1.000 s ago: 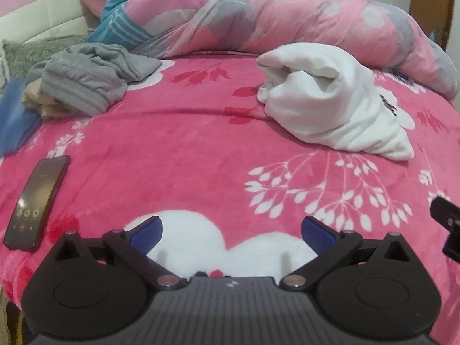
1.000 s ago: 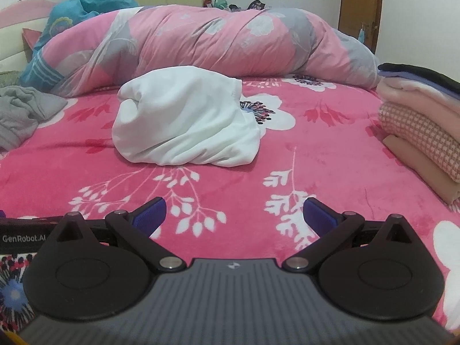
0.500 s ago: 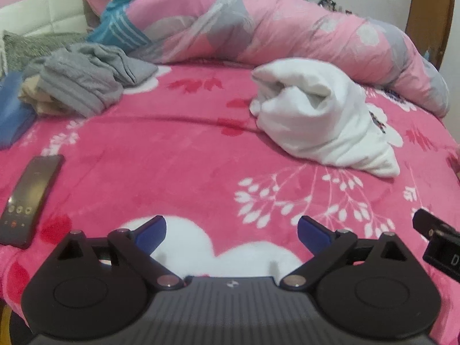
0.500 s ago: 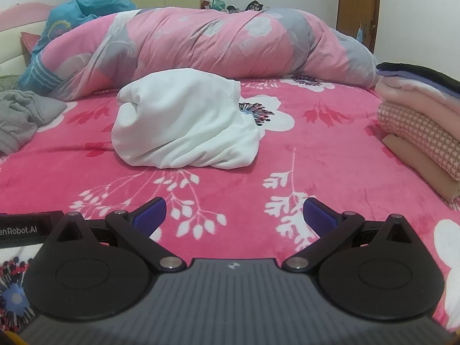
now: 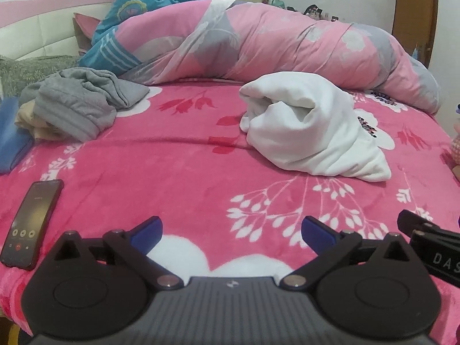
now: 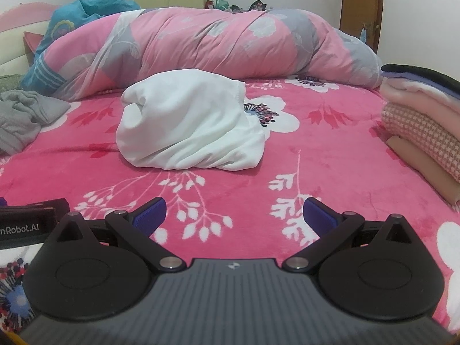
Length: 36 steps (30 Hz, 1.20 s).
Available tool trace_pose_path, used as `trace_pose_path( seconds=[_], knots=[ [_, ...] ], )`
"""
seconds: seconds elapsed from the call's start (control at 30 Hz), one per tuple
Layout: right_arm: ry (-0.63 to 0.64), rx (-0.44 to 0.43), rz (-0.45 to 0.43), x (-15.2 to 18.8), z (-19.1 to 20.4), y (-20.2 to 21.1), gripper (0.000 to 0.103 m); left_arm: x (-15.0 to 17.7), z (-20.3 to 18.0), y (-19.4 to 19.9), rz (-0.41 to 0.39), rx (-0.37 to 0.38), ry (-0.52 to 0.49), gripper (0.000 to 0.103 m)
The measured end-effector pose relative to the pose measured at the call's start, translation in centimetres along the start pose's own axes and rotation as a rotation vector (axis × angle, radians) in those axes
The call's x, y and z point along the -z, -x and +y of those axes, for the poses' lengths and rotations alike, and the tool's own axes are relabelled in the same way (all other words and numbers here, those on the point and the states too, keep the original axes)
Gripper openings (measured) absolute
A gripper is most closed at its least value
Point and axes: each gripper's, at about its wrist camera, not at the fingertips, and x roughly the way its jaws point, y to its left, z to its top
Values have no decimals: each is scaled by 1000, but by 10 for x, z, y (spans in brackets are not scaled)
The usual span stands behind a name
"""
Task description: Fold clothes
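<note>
Pink floral bed (image 5: 178, 166) bears white garment (image 5: 310, 132), grey clothes (image 5: 74, 106), phone (image 5: 31, 224).

Folded clothes stack (image 6: 425, 115) cut by right edge of right wrist view; only pink sliver at left wrist view's right edge. Blue garment (image 5: 11, 141) cut by left edge; beige garment (image 5: 34, 126) mostly buried under grey garment (image 5: 77, 100). Phone (image 5: 30, 224) screen text too small to read. Small items (image 5: 313, 11) behind rolled quilt (image 5: 273, 43) blurred, unidentifiable.
</note>
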Motion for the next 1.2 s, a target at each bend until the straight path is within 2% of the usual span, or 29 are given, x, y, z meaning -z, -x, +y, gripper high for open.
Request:
trace_pose_path(
  seconds=[0.43, 1.2],
  knots=[
    [-3, -1, 12, -2, 1, -5, 102, 0, 1, -3, -4, -18, 1, 103],
    [-12, -19, 23, -20, 1, -26, 102, -24, -14, -16, -36, -18, -20, 103]
  ],
)
